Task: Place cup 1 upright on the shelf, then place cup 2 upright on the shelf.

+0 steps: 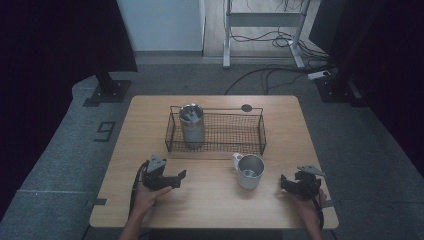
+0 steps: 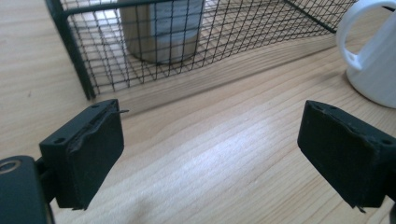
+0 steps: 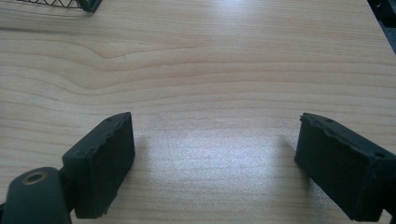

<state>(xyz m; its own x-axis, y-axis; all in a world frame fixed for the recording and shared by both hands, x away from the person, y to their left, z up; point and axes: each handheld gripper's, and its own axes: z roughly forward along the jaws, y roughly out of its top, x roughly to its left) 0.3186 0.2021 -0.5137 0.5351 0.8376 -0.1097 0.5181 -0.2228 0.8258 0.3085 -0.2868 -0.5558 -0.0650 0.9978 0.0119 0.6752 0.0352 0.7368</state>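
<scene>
White mug [image 1: 249,171] sits right of left tool [image 1: 181,177], nearer right tool [image 1: 283,182]; both tools released, empty

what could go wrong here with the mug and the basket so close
1. The white mug stands on the table just in front of the wire basket, handle toward it; a careless reach might push the mug against the mesh or tip it.
2. The metal can stands upright at the basket's left end; lifting the mug in could knock it over.
3. The left gripper and right gripper are both open and empty, so a hasty grip on the mug's rounded wall may slip.
</scene>
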